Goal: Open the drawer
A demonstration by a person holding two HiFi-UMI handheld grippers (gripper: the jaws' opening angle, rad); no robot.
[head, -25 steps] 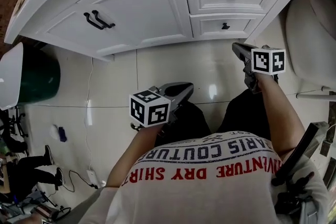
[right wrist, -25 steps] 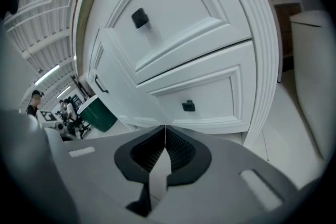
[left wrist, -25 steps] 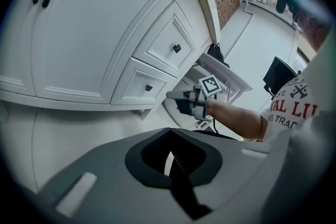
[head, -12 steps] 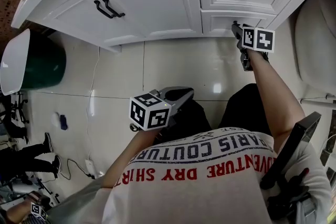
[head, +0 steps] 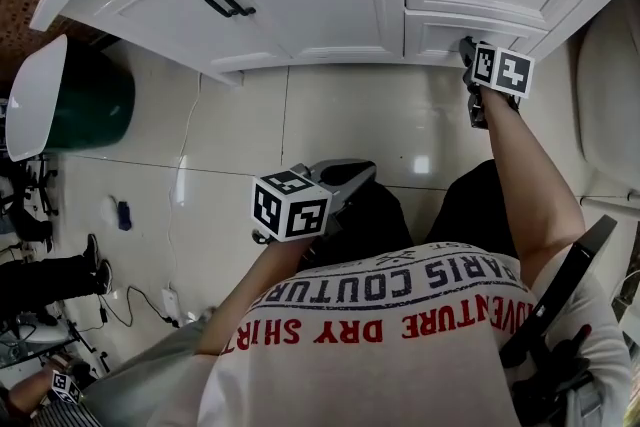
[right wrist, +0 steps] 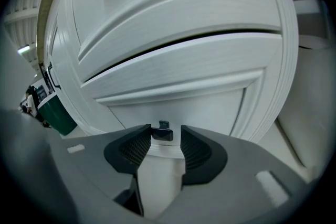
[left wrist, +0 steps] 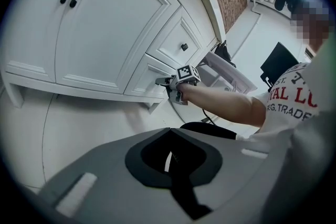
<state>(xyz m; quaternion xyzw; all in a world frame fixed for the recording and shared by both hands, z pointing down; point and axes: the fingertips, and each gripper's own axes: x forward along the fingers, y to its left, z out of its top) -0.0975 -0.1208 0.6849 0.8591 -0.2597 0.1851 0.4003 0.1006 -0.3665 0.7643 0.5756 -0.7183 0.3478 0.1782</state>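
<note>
Presumably, we judge, the lower drawer (right wrist: 210, 97) is a stiff painted front that slides lightly but offers a slick face, so the only sound hold is its small dark knob (right wrist: 161, 134), directly ahead of the right gripper (right wrist: 165, 140). We note its jaws have just been opening and stand spread, the knob between them, the pads not clamped on it. The left gripper (left wrist: 170, 136), pressed together and empty, hangs well back from the drawer.
</note>
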